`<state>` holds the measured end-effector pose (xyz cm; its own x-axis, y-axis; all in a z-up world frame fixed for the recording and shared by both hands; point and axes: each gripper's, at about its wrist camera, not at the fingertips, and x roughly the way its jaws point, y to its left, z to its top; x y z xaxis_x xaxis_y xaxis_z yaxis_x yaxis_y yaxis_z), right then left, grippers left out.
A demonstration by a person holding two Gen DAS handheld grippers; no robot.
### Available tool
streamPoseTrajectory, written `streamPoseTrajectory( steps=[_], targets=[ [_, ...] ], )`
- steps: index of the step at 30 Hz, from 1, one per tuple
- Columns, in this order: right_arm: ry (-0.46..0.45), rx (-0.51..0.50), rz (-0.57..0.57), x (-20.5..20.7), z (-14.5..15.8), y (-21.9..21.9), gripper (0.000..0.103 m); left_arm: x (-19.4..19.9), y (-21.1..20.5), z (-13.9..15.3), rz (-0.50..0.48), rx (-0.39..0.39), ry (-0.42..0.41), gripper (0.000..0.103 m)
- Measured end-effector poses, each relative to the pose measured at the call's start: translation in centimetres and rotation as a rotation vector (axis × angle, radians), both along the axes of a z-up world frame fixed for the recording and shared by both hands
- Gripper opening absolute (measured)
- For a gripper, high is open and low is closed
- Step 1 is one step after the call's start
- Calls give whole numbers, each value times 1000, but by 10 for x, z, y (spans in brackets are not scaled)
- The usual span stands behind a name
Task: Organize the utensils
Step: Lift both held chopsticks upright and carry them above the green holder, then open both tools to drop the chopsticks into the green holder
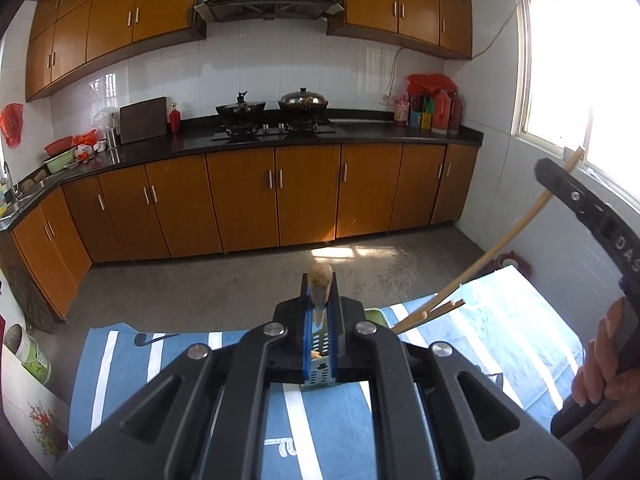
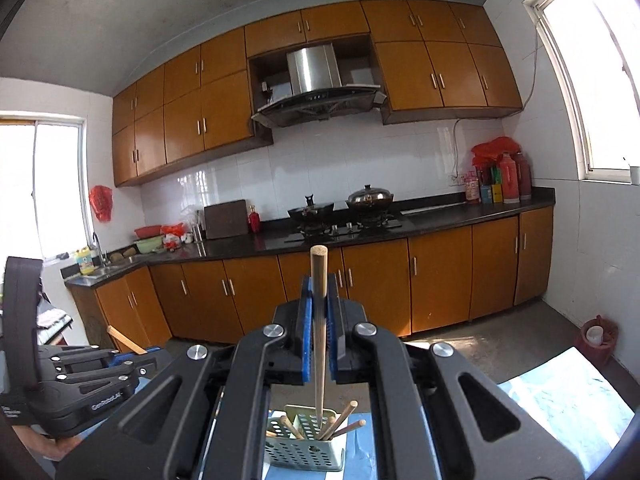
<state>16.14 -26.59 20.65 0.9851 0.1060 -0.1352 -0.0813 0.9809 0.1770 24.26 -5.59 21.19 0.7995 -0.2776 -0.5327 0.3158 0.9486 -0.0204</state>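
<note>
Chopsticks, pale wooden sticks (image 2: 320,332), are showing upright in the right gripper's (image 2: 319,312) clamped pads; only the right view reveals the perforated metal holder (image 2: 304,448) at six o'clock, while the left gripper (image 1: 320,296) is pinching a wooden utensil (image 1: 320,276).

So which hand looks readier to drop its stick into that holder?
Probably the right gripper: its chopstick hangs upright with its tip at the perforated holder. The left gripper holds its stick farther off.

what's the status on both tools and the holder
Left tool shut on a wooden utensil. Right tool shut on a chopstick, above perforated holder with chopsticks inside. Nothing blocking.
</note>
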Motion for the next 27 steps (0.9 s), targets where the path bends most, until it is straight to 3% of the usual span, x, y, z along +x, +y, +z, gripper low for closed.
streamPoseTrajectory(
  steps=[9, 20, 21, 24, 26, 27],
  targets=[
    [95, 14, 20, 39, -39, 6, 7, 26, -6, -34, -30, 23, 62, 7],
    [173, 18, 69, 44, -59, 14, 9, 39, -9, -56, -28, -18, 69, 8],
    [174, 19, 69, 42, -58, 12, 9, 38, -8, -55, -26, -22, 58, 10],
    [170, 33, 60, 36, -56, 7, 19, 32, -2, -50, -5, -31, 31, 31],
    [164, 49, 53, 30, -55, 3, 31, 28, 4, -45, 6, -50, 16, 32],
    [162, 56, 49, 27, -54, 1, 32, 26, 8, -42, 14, -60, 10, 32]
  ],
)
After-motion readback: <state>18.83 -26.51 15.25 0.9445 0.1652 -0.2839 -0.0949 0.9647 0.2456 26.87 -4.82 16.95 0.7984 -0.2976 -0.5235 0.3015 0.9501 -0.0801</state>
